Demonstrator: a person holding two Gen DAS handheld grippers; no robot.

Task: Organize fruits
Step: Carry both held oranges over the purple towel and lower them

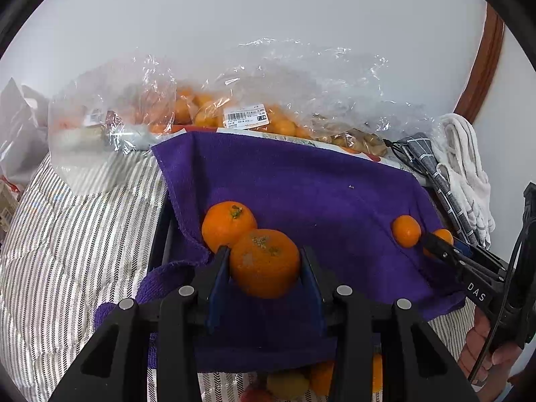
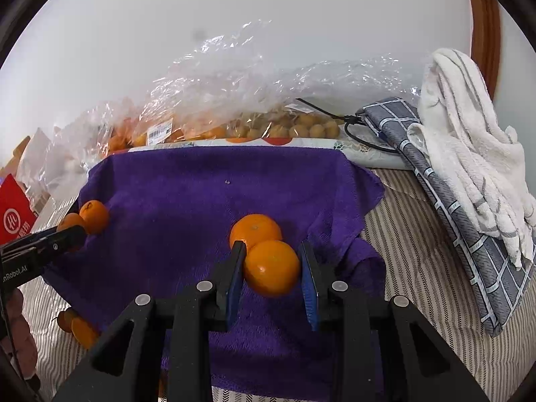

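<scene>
Plain white wall at the back, and in front of it a bed or table with a striped cover (image 2: pixel 402 234), with a purple towel (image 1: pixel 301 184) spread on it as the work spot. Behind the towel there's a pile of clear plastic bags (image 1: pixel 234 100) stuffed with more small orange fruit.

The left gripper (image 1: pixel 264 264) is clamped on a scuffed mandarin (image 1: pixel 264 263), both blue pads pressing its sides, and a second mandarin with a green stem (image 1: pixel 227 222) sits touching it just behind. The right gripper (image 2: pixel 272 268) holds a smooth mandarin (image 2: pixel 271 268); the left pad is clearly on the fruit, while the right pad looks like it might have a sliver of gap, hard to say through the fisheye. Another mandarin (image 2: pixel 255 229) rests right behind that one.

Handling-wise I'd guess these are light, round and a bit squishy, with loose skin that can slide or bruise if you squeeze hard. Best grab is across the widest middle, pads on opposite sides, gentle pressure. Since they're round, they'll probably roll on that soft towel once let go.
</scene>
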